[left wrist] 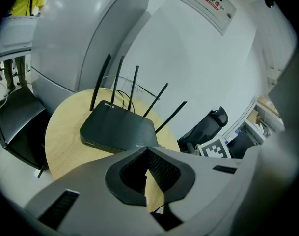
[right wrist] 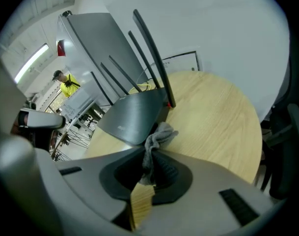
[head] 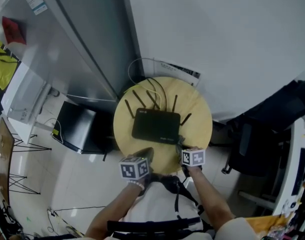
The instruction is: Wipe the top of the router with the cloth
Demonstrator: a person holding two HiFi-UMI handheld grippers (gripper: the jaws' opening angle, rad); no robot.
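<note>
The round table [head: 197, 114] carries the router [head: 156, 125] at its centre. The right gripper [right wrist: 150, 155] has its fingers pinched on the cloth [right wrist: 158, 135], at the router's near edge. The left gripper [left wrist: 147, 151] has its fingers closed on nothing. Wiping looks about to start: the cloth must go up onto the top.

Black router [head: 156, 126] sits mid-table [head: 200, 106]; left gripper [head: 143, 155] just nearside of it, right gripper [head: 183, 146] at its near-right corner.
</note>
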